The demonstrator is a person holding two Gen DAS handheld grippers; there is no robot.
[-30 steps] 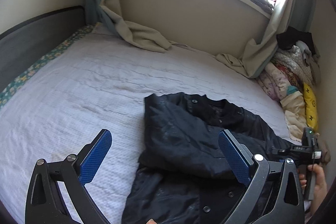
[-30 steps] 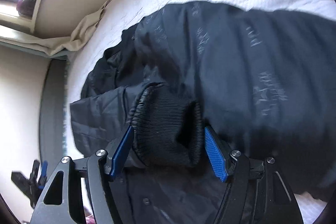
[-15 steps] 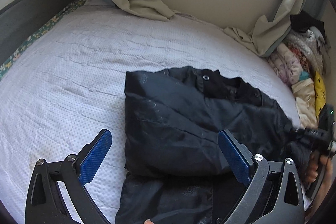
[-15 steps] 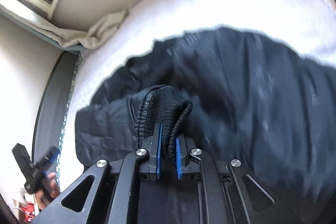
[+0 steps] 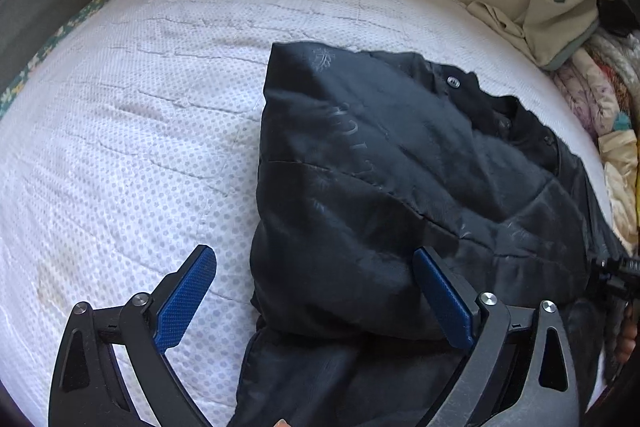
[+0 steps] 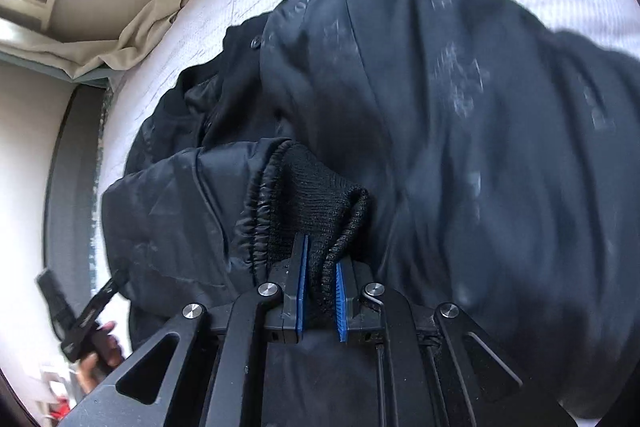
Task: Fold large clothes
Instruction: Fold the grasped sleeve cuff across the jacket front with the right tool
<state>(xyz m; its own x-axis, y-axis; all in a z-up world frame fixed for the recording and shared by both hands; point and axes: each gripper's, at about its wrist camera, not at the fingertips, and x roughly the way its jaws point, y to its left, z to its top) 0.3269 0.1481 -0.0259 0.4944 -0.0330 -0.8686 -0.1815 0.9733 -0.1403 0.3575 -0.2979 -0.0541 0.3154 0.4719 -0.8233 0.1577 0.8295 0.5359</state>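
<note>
right claw (image 6: 320, 291) clamped on knit cuff (image 6: 316, 195), black jacket (image 5: 400, 187) blurred, left claw (image 5: 316, 291) open

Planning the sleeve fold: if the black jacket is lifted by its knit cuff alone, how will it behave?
Probably floppy: the black jacket lies in soft creases on the bed, so the sleeve should trail limply. Its smooth shell looks slippery, but the ribbed knit cuff pinched in the right gripper likely holds better. The padded body may drag rather than lift.
</note>
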